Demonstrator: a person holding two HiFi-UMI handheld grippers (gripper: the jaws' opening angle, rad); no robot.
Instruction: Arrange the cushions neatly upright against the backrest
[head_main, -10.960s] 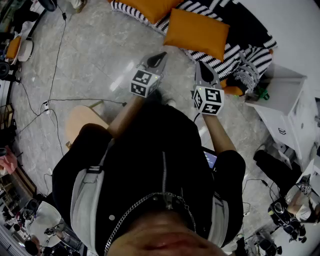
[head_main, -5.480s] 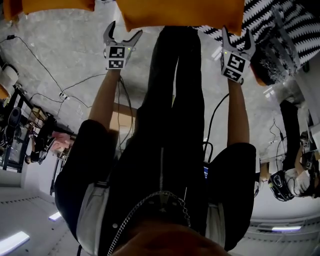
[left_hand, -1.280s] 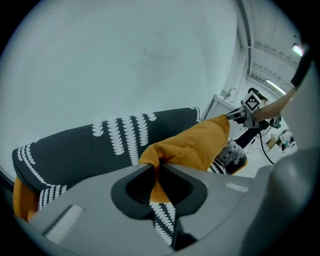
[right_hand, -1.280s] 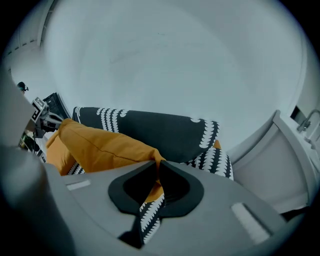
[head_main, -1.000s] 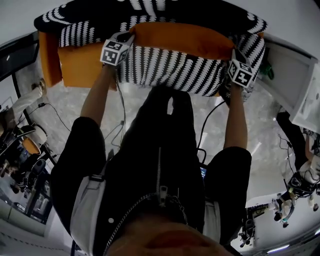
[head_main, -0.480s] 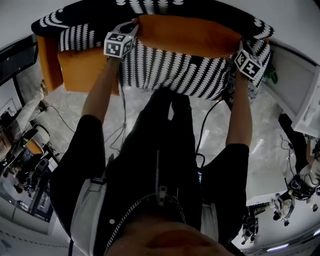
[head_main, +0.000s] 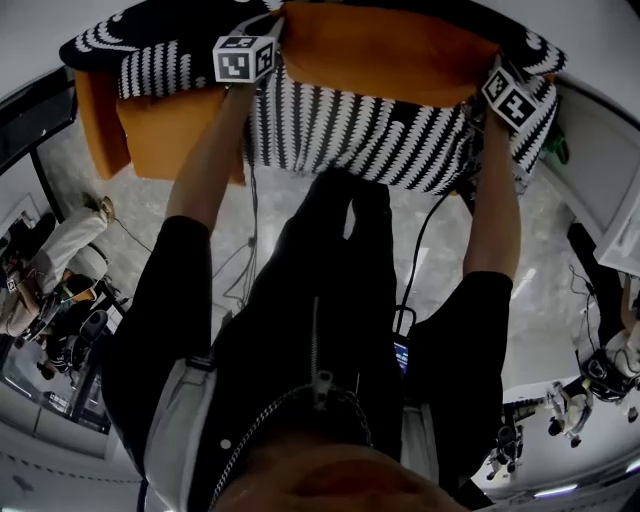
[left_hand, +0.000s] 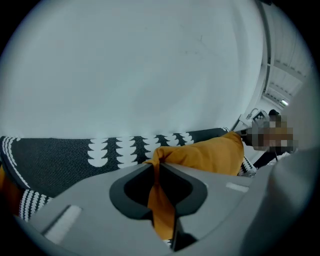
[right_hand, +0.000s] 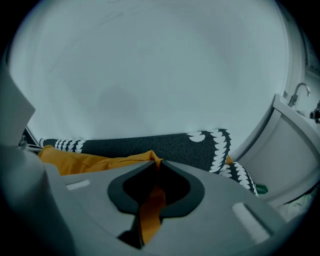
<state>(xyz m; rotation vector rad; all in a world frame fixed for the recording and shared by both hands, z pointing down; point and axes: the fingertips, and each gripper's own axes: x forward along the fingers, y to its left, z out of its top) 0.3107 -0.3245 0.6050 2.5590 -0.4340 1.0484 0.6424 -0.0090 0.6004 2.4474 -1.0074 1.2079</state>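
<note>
- Your left gripper is clamped tight on the upper left corner of the plump orange fabric cushion; orange cloth fills the slit between the jaws in the left gripper view; hold that pinch until the cushion's base is seated.
- The cushion hangs between your two hands, over the seat and in front of the dark backrest with its white scallop print; I judge the step to be setting it down; lower both corners level so the top edge sits straight, press the back face flat to the backrest, then let go of both sides together.
- Your right gripper pinches the upper right corner the same way, jaws closed on a fold of orange fabric; avoid pulling outward, which would stretch the top seam.
- A second orange cushion stands at the sofa's left end; leave no crooked gap beside it.
- The black-and-white patterned sofa cover looks soft, so the cushion may slump; behind is a plain white wall; below, grey marbled floor; a white cabinet stands just right of the sofa.
</note>
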